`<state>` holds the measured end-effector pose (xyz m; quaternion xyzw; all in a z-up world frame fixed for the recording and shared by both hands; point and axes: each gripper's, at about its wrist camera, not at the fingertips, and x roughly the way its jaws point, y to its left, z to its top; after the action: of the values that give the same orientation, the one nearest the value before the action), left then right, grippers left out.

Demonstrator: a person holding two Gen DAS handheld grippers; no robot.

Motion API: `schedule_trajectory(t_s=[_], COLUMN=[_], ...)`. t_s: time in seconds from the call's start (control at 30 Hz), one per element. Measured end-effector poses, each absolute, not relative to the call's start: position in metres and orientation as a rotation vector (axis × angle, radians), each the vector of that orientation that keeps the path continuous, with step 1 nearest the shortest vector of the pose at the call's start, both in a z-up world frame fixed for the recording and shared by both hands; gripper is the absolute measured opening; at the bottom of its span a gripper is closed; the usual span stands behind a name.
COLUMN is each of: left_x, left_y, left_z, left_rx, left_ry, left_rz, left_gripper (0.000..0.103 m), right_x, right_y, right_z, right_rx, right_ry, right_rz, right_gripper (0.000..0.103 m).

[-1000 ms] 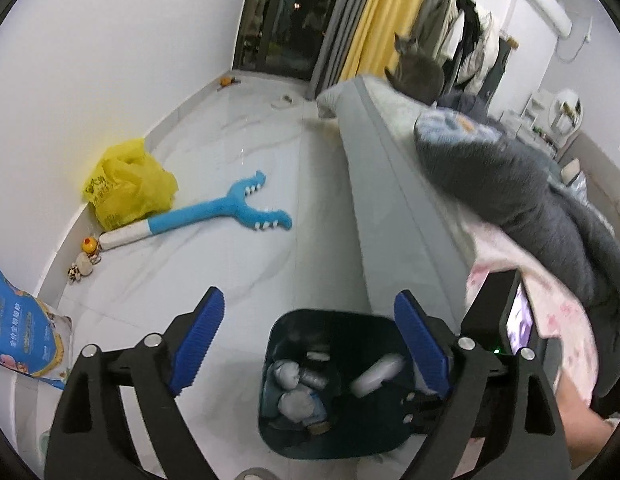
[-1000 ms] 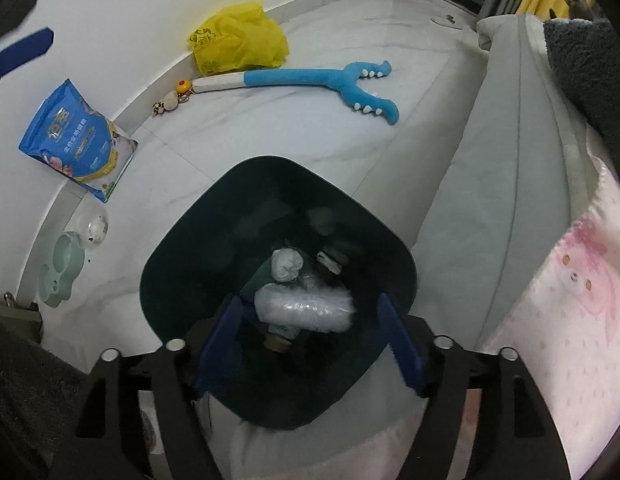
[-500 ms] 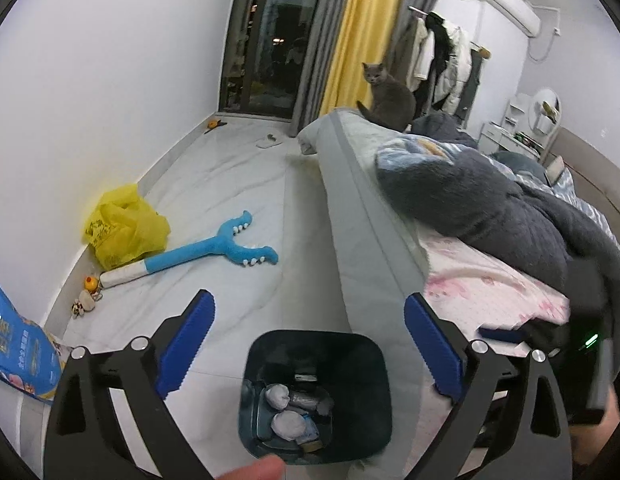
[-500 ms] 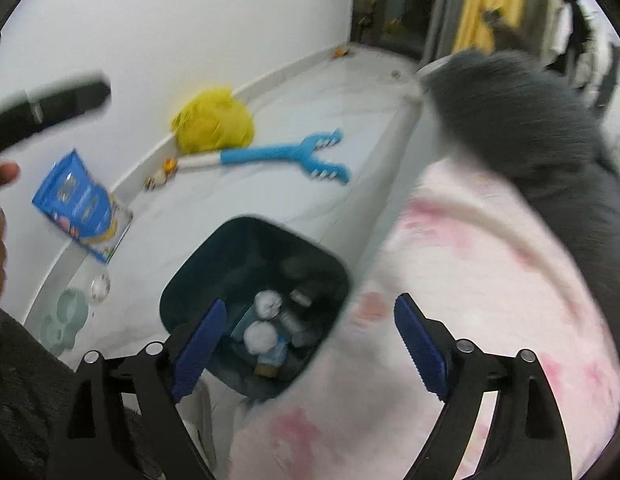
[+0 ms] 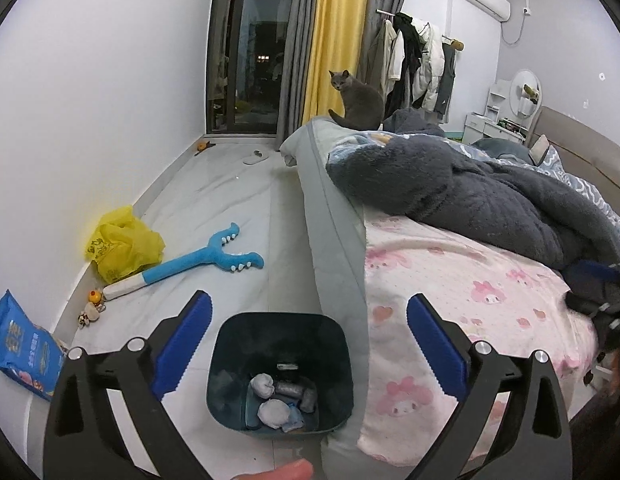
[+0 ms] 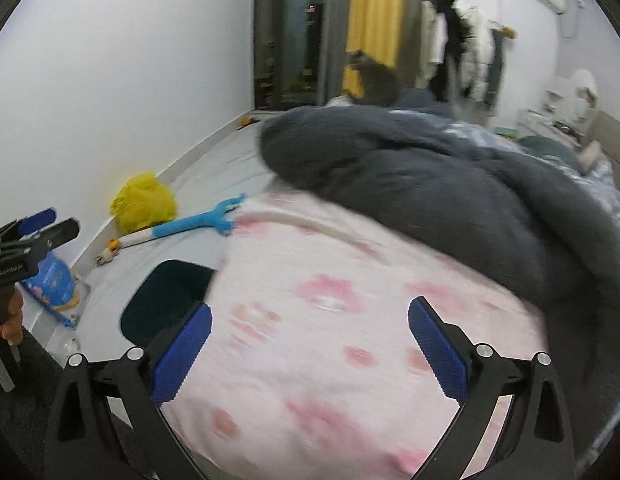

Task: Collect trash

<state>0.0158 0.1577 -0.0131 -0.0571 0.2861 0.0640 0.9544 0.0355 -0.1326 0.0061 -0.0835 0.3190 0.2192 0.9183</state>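
Observation:
A dark teal trash bin (image 5: 230,344) stands on the floor against the bed's side, holding several crumpled white wads (image 5: 274,414). My left gripper (image 5: 308,352) is open and empty, raised above the bin. My right gripper (image 6: 310,354) is open and empty over the pink bedsheet (image 6: 329,320); the bin's rim (image 6: 150,300) shows at its lower left. The left gripper also shows in the right wrist view (image 6: 34,232), and the right gripper in the left wrist view (image 5: 601,292) over the bed.
A bed with a dark grey blanket (image 5: 469,200) fills the right. A grey cat (image 5: 357,100) sits at its far end. On the floor lie a yellow plastic bag (image 5: 122,244), a blue toy (image 5: 202,260) and a blue packet (image 5: 18,344).
Both grippers rose away from the bin. The right gripper, earlier over the bin's opening, swung right over the bed. The trash lies in the bin.

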Motion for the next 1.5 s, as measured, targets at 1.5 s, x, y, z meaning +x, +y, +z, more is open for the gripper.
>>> schedule_trajectory(t_s=[1.5], left_x=[0.000], left_y=[0.114], left_z=[-0.023], left_rx=[-0.078], left_ry=[0.611], left_rz=[0.151], left_gripper=[0.100], right_x=[-0.020], right_y=[-0.227], right_z=[0.026], right_rx=[-0.092], right_ry=[0.591], right_rz=[0.445], right_gripper=[0.100])
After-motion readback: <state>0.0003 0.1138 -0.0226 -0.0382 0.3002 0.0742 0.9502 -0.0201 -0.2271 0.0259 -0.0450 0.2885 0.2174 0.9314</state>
